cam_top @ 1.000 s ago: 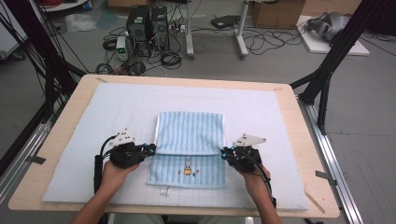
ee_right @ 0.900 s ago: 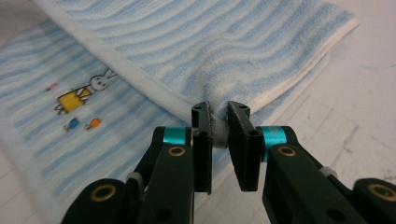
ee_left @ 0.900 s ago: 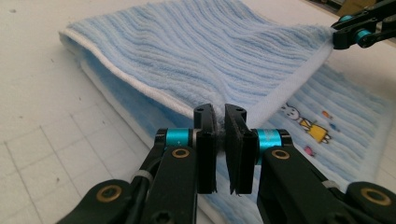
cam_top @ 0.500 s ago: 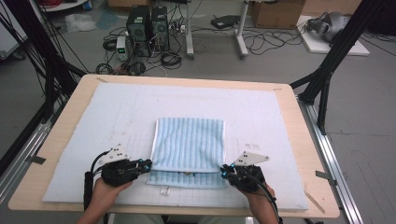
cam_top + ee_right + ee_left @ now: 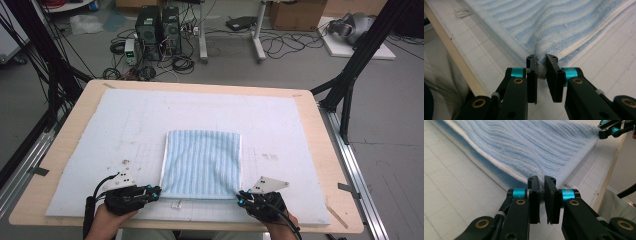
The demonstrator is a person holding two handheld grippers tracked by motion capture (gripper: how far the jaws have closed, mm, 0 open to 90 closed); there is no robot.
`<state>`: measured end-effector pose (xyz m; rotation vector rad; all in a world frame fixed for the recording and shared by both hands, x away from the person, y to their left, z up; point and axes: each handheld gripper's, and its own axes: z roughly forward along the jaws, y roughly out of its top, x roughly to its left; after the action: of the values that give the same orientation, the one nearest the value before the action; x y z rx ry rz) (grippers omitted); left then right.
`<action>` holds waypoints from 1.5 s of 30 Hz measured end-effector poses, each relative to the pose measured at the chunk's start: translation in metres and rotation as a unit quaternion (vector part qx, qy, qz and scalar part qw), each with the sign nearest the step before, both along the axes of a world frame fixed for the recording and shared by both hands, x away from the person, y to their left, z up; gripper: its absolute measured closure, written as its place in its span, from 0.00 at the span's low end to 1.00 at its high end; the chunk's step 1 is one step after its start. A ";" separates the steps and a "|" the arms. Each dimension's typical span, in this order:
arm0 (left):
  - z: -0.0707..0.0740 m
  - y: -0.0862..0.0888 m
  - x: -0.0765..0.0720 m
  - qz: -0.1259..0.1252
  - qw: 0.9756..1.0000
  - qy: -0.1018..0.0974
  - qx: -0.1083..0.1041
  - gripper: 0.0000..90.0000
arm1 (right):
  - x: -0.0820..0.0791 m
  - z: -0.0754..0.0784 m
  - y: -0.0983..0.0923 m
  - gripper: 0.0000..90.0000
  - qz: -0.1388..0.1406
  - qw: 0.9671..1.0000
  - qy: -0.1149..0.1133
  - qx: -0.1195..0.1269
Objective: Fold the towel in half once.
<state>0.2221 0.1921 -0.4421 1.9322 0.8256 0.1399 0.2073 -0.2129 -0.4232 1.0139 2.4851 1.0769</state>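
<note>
A light blue striped towel [image 5: 202, 162] lies folded on the white mat [image 5: 280, 130], its near edge close to the table's front. My left gripper [image 5: 156, 192] is shut on the towel's near left corner [image 5: 541, 185]; the cloth is pinched between its black pads. My right gripper [image 5: 241, 197] is shut on the near right corner [image 5: 541, 65] in the same way. In the left gripper view the towel [image 5: 529, 142] stretches away to the right gripper [image 5: 612, 130] at the top right. The towel [image 5: 564, 22] spreads beyond the jaws in the right gripper view. A small white label [image 5: 175, 203] pokes out under the near edge.
The wooden table's front edge [image 5: 200, 227] runs just below both hands. Black frame legs [image 5: 350, 75] stand at the right and left. Computer cases [image 5: 157, 25], cables and boxes sit on the floor beyond the table's far side.
Both grippers have pulled the towel's corners toward the table's near edge. The upper layer now covers the small printed figure that showed one second ago.
</note>
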 end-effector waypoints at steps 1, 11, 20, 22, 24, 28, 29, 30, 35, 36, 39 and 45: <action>-0.001 0.000 0.000 -0.003 1.000 0.003 0.001 0.92 | -0.001 -0.001 0.000 0.88 0.002 1.000 0.000 -0.005; 0.017 0.003 0.024 0.050 0.998 -0.036 -0.019 0.67 | 0.009 0.006 -0.002 0.74 -0.030 0.999 -0.022 0.022; 0.011 -0.022 0.067 0.043 0.999 -0.013 -0.009 0.79 | 0.039 -0.009 0.024 0.80 -0.001 1.000 0.000 -0.013; 0.007 -0.026 0.074 0.042 0.999 -0.008 0.003 0.81 | 0.041 -0.013 0.023 0.80 0.000 0.999 0.000 -0.033; 0.004 -0.030 0.080 0.050 0.999 -0.001 0.013 0.81 | 0.040 -0.013 0.020 0.79 -0.003 0.999 0.000 -0.035; -0.003 -0.038 0.084 0.048 0.996 0.009 0.070 0.86 | 0.035 -0.015 0.010 0.75 -0.010 1.000 0.009 -0.019; -0.005 -0.039 0.084 0.048 0.996 0.007 0.076 0.87 | 0.034 -0.015 0.008 0.73 -0.012 1.000 0.014 -0.015; -0.005 -0.039 0.084 0.052 0.996 0.006 0.077 0.89 | 0.034 -0.014 0.007 0.72 -0.011 1.000 0.014 -0.014; -0.002 -0.035 0.088 0.063 0.994 0.014 0.083 0.92 | 0.034 -0.013 0.006 0.71 -0.009 1.000 0.017 0.001; -0.001 -0.034 0.089 0.069 0.994 0.010 0.078 0.91 | 0.034 -0.012 0.005 0.71 -0.010 1.000 0.016 0.006; 0.005 -0.029 0.102 0.088 0.995 0.001 0.053 0.85 | 0.040 -0.007 0.002 0.69 -0.015 1.000 0.006 0.022; 0.017 -0.032 0.135 0.102 0.994 -0.024 0.037 0.79 | 0.072 0.004 0.005 0.67 -0.024 0.998 -0.018 0.049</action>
<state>0.3575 0.1604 -0.4255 1.9026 0.9973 0.3443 0.2797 -0.2075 -0.4196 1.0659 2.3889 1.2027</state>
